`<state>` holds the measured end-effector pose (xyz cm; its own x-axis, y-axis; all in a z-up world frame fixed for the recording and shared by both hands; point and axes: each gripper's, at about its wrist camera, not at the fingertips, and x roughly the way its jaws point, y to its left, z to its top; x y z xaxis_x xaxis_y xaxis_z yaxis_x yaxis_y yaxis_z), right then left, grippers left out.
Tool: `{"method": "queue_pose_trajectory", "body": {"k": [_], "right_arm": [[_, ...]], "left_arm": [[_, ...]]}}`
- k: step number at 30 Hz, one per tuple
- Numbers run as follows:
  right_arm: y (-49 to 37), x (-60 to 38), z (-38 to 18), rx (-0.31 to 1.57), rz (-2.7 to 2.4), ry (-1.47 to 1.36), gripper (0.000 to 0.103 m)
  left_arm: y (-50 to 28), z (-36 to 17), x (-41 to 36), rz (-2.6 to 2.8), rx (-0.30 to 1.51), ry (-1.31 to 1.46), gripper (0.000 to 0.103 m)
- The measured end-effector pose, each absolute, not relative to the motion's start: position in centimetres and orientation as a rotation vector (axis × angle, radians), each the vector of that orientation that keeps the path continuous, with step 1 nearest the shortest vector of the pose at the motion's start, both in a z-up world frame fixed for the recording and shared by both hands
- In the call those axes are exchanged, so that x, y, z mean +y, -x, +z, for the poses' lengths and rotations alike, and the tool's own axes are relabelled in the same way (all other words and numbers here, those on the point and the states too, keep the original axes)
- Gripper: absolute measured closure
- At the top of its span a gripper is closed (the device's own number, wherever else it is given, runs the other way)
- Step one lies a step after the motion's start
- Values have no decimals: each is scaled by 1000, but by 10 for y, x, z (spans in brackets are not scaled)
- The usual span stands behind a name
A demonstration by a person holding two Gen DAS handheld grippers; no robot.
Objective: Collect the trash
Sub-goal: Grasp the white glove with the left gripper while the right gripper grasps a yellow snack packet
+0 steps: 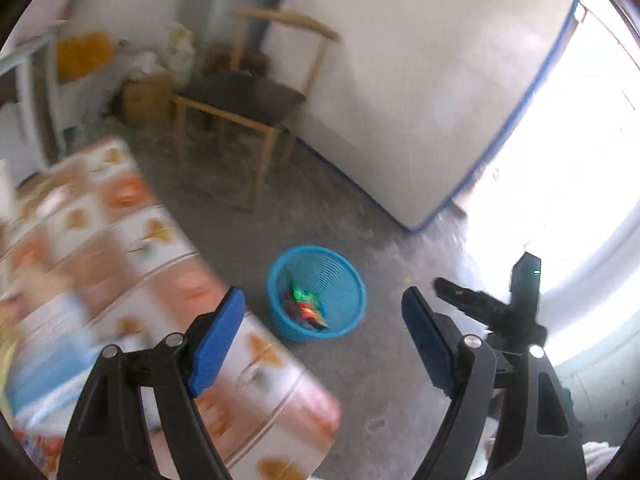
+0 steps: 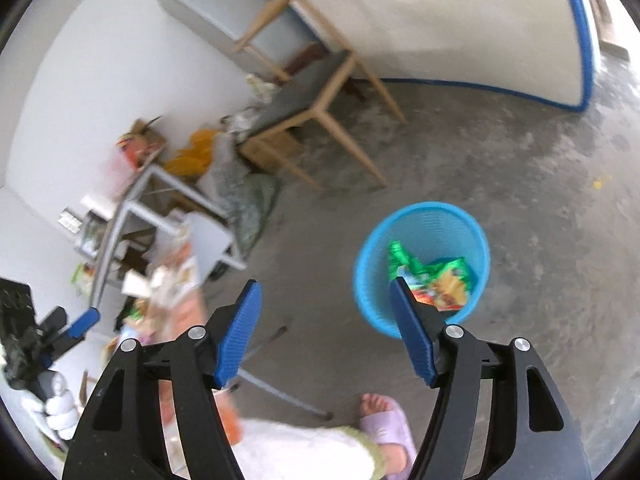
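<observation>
A wooden chair stands on the bare concrete floor beside a blue-edged white panel. Daylight (glaring white) floods the doorway

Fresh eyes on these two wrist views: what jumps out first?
The bright blue basket on the grey concrete floor, with colourful snack wrappers lying inside it. In front of each camera stands an open gripper with blue-padded fingers, nothing between them. A wooden chair stands further back by the large white panel, and the orange-patterned tablecloth blurs across the left wrist view.
</observation>
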<state>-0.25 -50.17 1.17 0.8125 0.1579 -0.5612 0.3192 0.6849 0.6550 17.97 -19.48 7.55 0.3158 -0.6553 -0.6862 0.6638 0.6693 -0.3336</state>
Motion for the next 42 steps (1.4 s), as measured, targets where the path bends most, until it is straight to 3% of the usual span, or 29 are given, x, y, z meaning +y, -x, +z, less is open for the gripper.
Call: {"method": "queue_pose_trajectory", "body": {"k": [11,14,20,29,34,42], "right_arm": [[-64,-371,93,672,350,-722,34],[-102,-321,98,739,519,-768,34],[-173,-229,81,915,649,-835,34],[-224,-171,68,1062,575,-820,35],[-235,-152,64,1118,551,-792,41],[-236,-134,59,1141,525,-785,65]], "left_arm": [[-182,91,50,-460,751,218,24],[-199,81,83,-432,766,227,24],[-249,52,107,-458,818,200,25],[-291,19,78,-572,877,37,25],[-295,3,67,-605,912,-29,34],[-300,-5,76,-629,942,23,63]]}}
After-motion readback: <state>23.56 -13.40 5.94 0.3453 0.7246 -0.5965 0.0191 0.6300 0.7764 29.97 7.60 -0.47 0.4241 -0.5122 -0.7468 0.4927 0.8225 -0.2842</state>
